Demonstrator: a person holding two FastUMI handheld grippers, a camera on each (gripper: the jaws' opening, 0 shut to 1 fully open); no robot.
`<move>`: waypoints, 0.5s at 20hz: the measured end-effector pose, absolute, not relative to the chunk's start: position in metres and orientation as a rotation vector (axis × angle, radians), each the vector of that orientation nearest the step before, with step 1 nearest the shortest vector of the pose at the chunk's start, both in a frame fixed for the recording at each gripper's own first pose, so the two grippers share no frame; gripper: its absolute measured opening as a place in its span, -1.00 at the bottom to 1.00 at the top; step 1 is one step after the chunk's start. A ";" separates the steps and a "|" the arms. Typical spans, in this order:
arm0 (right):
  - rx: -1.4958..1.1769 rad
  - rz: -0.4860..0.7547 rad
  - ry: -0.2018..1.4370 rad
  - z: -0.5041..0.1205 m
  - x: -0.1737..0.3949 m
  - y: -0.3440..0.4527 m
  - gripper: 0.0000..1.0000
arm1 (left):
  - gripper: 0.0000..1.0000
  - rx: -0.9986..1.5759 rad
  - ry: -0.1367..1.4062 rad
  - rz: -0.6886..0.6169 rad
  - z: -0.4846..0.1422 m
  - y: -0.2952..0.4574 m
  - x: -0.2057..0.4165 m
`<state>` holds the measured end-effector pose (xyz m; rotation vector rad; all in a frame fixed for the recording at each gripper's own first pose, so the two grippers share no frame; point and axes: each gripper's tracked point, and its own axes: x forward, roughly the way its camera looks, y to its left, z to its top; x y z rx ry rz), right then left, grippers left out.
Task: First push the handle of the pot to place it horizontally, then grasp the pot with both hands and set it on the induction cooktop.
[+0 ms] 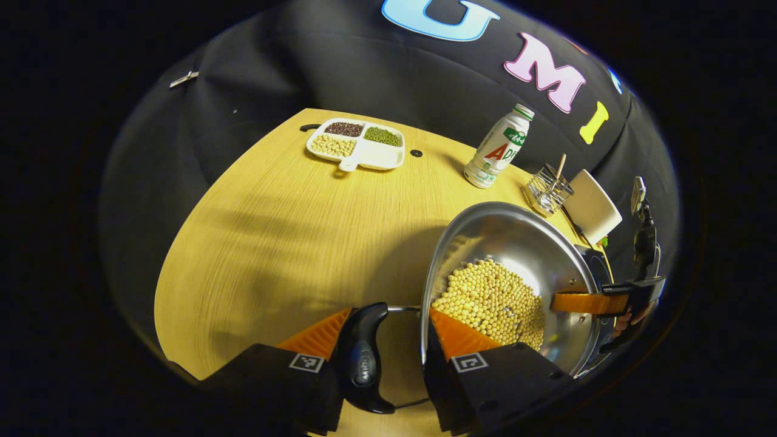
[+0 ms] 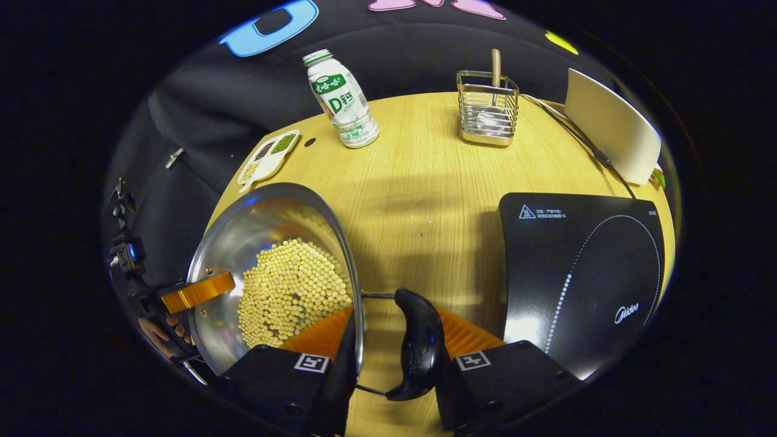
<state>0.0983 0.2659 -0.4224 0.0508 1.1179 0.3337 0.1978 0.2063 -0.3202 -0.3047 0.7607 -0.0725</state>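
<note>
My left gripper (image 1: 388,346) straddles one black handle (image 1: 363,358) and the rim of the steel pot (image 1: 522,243); my right gripper (image 2: 394,340) does likewise at the opposite handle (image 2: 419,352). Whether both fingers truly press, I cannot tell. Soybeans (image 1: 491,300) fill the pot, which sits left of the induction cooktop (image 2: 583,273) ahead of my right gripper. Farther off, a divided tray (image 1: 357,145) holds dark, green and yellow beans.
</note>
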 end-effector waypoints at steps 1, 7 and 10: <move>0.046 0.338 1.112 -0.415 0.097 0.263 0.21 | 0.23 -0.301 0.753 -0.072 -0.312 0.205 0.193; 0.068 0.344 1.070 -0.364 0.091 0.235 0.21 | 0.23 -0.243 0.709 -0.080 -0.260 0.175 0.179; 0.087 0.332 1.049 -0.342 0.088 0.206 0.20 | 0.22 -0.232 0.705 -0.094 -0.238 0.145 0.173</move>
